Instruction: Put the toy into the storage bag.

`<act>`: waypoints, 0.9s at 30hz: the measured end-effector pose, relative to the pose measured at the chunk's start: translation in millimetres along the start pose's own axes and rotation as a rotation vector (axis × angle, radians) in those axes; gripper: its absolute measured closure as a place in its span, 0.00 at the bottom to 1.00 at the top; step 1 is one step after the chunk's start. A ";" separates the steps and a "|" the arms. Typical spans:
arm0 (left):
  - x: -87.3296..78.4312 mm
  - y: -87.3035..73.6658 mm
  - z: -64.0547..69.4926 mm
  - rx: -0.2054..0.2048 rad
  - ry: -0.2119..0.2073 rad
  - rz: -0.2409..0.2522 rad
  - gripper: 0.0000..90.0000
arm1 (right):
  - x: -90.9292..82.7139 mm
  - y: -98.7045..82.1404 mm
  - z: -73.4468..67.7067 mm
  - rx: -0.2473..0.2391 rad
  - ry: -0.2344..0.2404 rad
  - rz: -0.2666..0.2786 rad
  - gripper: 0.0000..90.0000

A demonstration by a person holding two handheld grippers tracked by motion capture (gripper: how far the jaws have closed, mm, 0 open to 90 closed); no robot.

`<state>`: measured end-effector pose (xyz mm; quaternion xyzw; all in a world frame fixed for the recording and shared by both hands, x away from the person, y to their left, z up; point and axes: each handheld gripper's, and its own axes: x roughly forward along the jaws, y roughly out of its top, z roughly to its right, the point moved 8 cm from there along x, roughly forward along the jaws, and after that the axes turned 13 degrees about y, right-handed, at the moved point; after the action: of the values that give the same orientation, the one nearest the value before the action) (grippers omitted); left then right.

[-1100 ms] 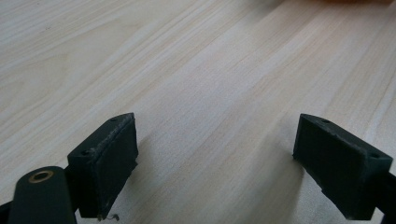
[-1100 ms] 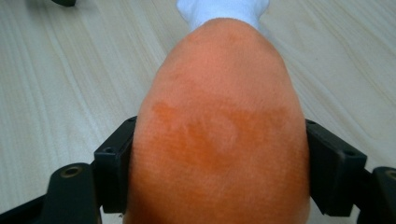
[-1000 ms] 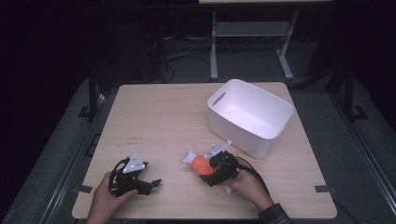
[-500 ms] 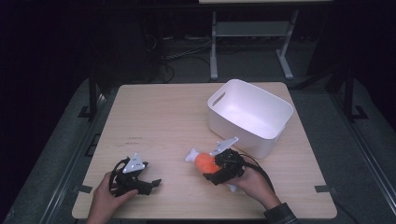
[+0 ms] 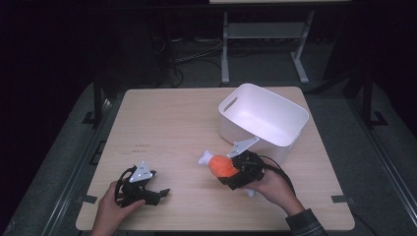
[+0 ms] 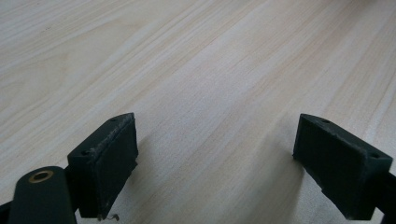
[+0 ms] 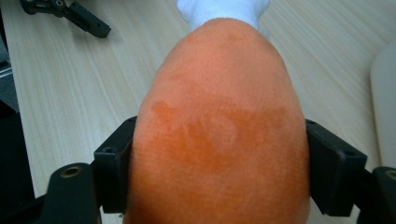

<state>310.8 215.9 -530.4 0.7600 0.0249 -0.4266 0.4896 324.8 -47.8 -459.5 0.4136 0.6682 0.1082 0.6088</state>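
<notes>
An orange plush toy (image 5: 222, 165) with a white end sits between the jaws of my right gripper (image 5: 226, 172), a little above the wooden table (image 5: 172, 123) near its front right. In the right gripper view the toy (image 7: 219, 93) bulges between both black pads of this gripper (image 7: 219, 172), which is shut on it. My left gripper (image 5: 158, 194) rests low at the front left. Its jaws stand wide apart in the left gripper view (image 6: 219, 154), with only bare wood between them.
A white plastic bin (image 5: 243, 132) stands at the table's back right, just beyond the right gripper. The left gripper (image 7: 70, 14) lies at the top left of the right gripper view. A dark floor and metal stand legs lie behind the table.
The right gripper has risen with the orange toy and shifted slightly right, toward the bin. The left gripper has stayed where it was.
</notes>
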 end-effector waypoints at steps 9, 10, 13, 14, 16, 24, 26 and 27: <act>0.0 -0.1 -0.1 0.001 0.000 -0.002 0.14 | -10.9 8.2 0.3 -0.011 0.001 0.005 0.26; -0.1 -0.1 0.1 -0.001 -0.001 -0.002 0.14 | -12.3 9.3 0.1 -0.010 0.003 0.008 0.26; -0.1 -0.2 0.2 -0.001 -0.001 -0.003 0.14 | -16.3 12.6 0.5 -0.016 0.000 0.010 0.26; -0.1 -0.2 0.2 -0.001 -0.001 -0.003 0.14 | -17.6 13.9 1.0 -0.023 -0.004 0.010 0.26; -0.1 -0.2 0.2 0.000 -0.001 -0.002 0.14 | -19.4 15.1 1.3 -0.021 -0.006 0.008 0.26; -0.1 -0.1 0.2 -0.002 -0.002 -0.003 0.14 | -25.8 21.6 2.0 -0.030 -0.005 0.005 0.26; -0.2 -0.2 0.2 -0.001 -0.002 -0.004 0.14 | -27.9 23.4 2.0 -0.031 -0.006 0.007 0.26; -0.2 -0.2 0.2 -0.001 -0.002 -0.004 0.14 | -29.2 24.1 2.2 -0.033 -0.006 0.009 0.26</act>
<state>310.5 215.9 -530.4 0.7594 0.0262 -0.4283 0.4891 334.4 -53.2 -423.3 0.4068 0.6627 0.1206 0.6171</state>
